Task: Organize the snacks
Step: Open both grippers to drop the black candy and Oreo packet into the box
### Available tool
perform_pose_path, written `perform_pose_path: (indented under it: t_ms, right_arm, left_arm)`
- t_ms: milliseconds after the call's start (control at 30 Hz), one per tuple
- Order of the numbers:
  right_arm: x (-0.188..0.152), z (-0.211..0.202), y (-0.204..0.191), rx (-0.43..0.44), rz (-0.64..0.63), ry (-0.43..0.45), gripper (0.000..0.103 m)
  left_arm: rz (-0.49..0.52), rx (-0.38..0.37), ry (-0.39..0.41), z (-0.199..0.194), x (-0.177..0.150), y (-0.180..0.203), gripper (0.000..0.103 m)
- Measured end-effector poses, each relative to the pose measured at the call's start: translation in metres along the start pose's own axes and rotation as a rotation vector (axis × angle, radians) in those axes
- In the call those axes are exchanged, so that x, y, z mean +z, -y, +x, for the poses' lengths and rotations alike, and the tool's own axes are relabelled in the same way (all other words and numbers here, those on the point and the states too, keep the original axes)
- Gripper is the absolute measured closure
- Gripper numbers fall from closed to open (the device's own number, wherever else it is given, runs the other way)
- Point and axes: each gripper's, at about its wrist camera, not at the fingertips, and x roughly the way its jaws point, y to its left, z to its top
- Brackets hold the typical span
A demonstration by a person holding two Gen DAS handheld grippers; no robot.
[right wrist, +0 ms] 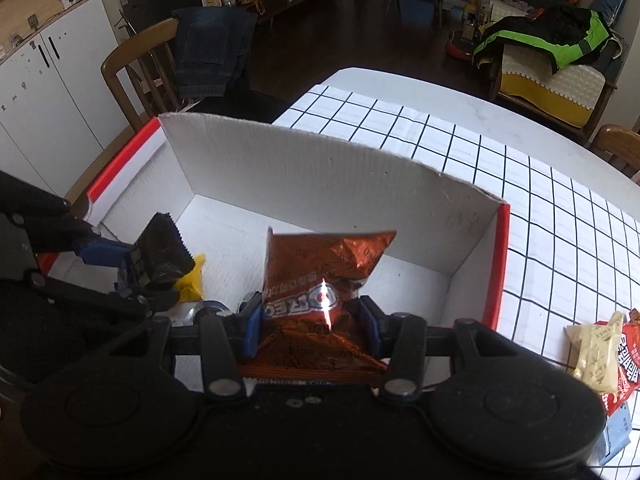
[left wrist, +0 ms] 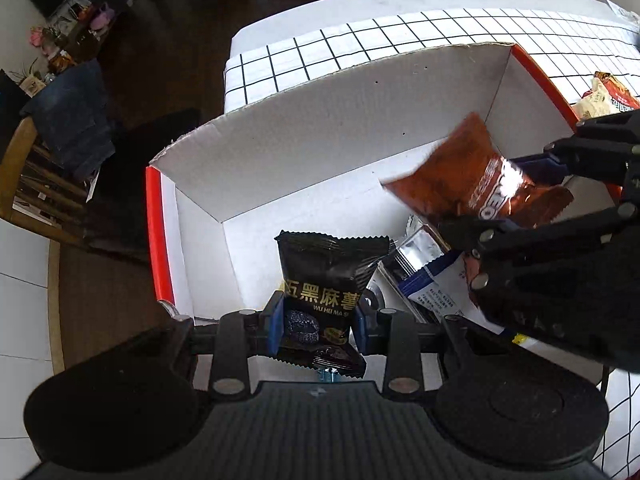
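The left gripper, black ribbed plastic with blue pads, pinches a black snack packet between its jaws: the pads press the packet's lower half from both sides, its serrated top edge standing up beyond the fingertips and its bottom seam hanging back toward the camera. The wrapper is glossy film with gold characters and a picture of dark round cakes. The right gripper, of the same build, is clamped on a copper-brown foil packet, pads squeezing its crumpled middle so the foil puckers; white and blue lettering shows upside down and a bright glint runs across it. Both packets hang over the open cardboard box, a corrugated tray with white inner walls, rough cut edges and red outer rims. On its floor beneath the grippers lie a silver foil pouch, a blue-and-white packet and a yellow packet. The box sits on a white tablecloth with a black grid. Just beyond the box's right wall, on the cloth, rest a pale cream packet and a red packet, touching
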Motion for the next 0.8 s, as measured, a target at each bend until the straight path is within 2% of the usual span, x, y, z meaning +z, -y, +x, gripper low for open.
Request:
perform_pose_path:
  t_ms: [233,367,533,567,667,800]
  right_arm:
    - [-0.002,-0.001,0.001,-0.003,0.005,-0.006,0.055]
    - [-0.002,-0.004,0.001,-0.010,0.023,0.012,0.041]
    - [-0.004,-0.016,0.006,0.013,0.052,0.025,0.040]
    - [-0.004,-0.020,0.007,0.018,0.056,0.029,0.039]
    - [-0.007,-0.033,0.011,0.025,0.072,0.055,0.025]
    - [-0.010,-0.051,0.013,0.039,0.091,0.078,0.023]
  left_arm:
    - [-0.023,-0.014,-0.023,0.005,0.006,-0.004,0.068]
    - [-0.044,-0.022,-0.005,0.001,0.004,-0.008,0.061]
    - [-0.071,-0.042,0.033,-0.008,-0.001,-0.012,0.048]
    - [-0.072,-0.046,0.044,-0.011,-0.002,-0.012,0.046]
    - [-0.077,-0.055,0.071,-0.018,-0.006,-0.013,0.045]
    - [-0.087,-0.069,0.119,-0.032,-0.010,-0.013,0.040]
